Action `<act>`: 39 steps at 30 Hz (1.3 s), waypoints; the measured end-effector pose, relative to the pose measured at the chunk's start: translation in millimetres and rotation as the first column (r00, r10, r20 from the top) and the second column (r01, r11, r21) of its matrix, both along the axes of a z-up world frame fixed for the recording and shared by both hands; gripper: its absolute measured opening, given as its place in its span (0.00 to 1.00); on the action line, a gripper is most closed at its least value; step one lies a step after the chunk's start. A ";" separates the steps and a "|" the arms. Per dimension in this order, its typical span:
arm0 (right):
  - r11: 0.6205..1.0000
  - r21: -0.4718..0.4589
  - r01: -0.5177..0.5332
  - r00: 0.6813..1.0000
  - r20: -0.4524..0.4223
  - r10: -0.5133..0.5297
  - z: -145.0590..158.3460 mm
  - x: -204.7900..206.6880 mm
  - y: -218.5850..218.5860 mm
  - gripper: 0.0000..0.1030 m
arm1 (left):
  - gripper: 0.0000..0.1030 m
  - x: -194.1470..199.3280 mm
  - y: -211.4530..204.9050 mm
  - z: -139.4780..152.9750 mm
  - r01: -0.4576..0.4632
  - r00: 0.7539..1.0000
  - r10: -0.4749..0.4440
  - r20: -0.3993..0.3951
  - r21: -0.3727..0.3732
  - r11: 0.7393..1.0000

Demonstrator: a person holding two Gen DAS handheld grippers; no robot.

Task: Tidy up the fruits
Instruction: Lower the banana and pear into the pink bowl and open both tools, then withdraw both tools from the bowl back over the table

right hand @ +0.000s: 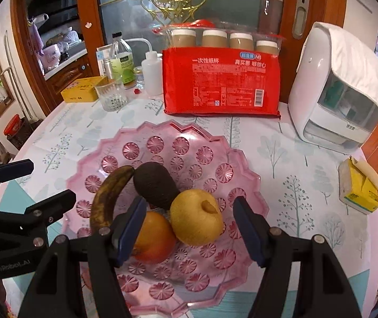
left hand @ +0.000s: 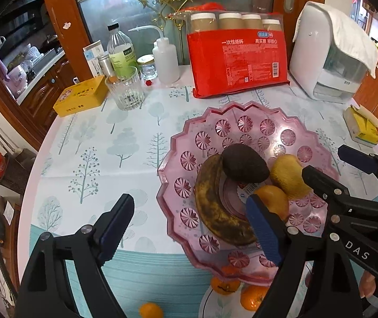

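While both hand-held grippers (left hand: 189, 225) (right hand: 190, 225) gape empty, only left view shows tangerines (left hand: 224, 286)

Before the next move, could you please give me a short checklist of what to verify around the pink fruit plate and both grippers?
1. Right gripper open: ok, its fingers stand apart on either side of the yellow pear.
2. Left gripper open and holding nothing: ok.
3. Pear resting in the pink plate: ok, beside the orange fruit and the avocado.
4. Banana inside the plate: ok.
5. All fruit gathered: not ok, small tangerines lie on the tablecloth at the plate's near edge.
6. Pads touching the pear: cannot tell.
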State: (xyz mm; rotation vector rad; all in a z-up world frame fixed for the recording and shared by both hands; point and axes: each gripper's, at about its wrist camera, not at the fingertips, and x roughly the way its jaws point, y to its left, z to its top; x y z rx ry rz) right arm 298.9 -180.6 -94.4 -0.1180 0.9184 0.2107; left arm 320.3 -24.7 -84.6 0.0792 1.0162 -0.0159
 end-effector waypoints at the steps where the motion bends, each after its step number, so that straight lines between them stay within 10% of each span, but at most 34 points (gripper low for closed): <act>1: 1.000 0.001 -0.002 1.000 0.004 0.002 3.0 -3.4 0.0 0.67 | 0.84 -3.8 0.3 2.8 0.000 1.000 0.000 0.002 -0.001 1.000; 39: 0.998 0.061 -0.009 0.997 0.072 0.005 65.1 -150.0 -18.0 0.67 | 0.95 -150.5 18.1 58.3 -0.040 0.997 0.043 0.058 -0.053 0.998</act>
